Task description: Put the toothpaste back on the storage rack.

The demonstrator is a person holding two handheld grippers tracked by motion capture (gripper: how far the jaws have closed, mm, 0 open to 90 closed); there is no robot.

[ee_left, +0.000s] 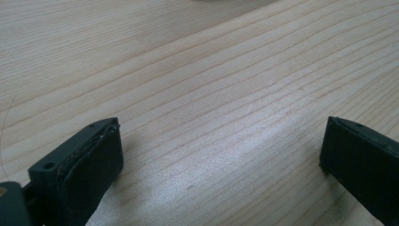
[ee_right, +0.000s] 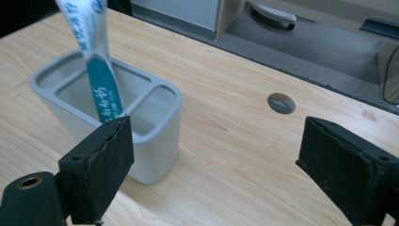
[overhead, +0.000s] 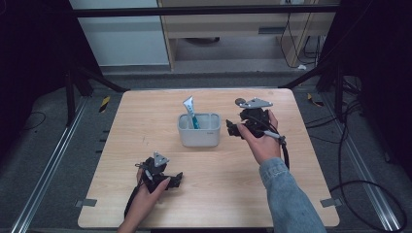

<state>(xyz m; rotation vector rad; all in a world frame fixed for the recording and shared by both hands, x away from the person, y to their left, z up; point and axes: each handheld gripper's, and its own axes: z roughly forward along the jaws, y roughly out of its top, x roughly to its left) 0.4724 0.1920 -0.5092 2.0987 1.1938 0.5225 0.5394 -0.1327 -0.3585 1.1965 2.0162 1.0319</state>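
R claw, jaws wide & empty, is sitting just right of the holder w/ the tube standing in it; next it's likely needing to clear the holder; L claw is resting wide on the near tabletop.

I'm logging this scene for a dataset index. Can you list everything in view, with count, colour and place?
Light wooden table: one, pale wood, centre of the floor.
Grey plastic two-compartment holder: one, grey, table middle.
White and teal squeeze tube: one, standing tilted in the holder's left compartment in the high view.
Round grey cable port: one, far right of the tabletop.
Black cables: several, floor at right.
Left gripper: black, fingers open, nothing between, near table edge.
Right gripper: black, fingers open, nothing between, beside the holder.
Denim sleeve: one, blue, right forearm.
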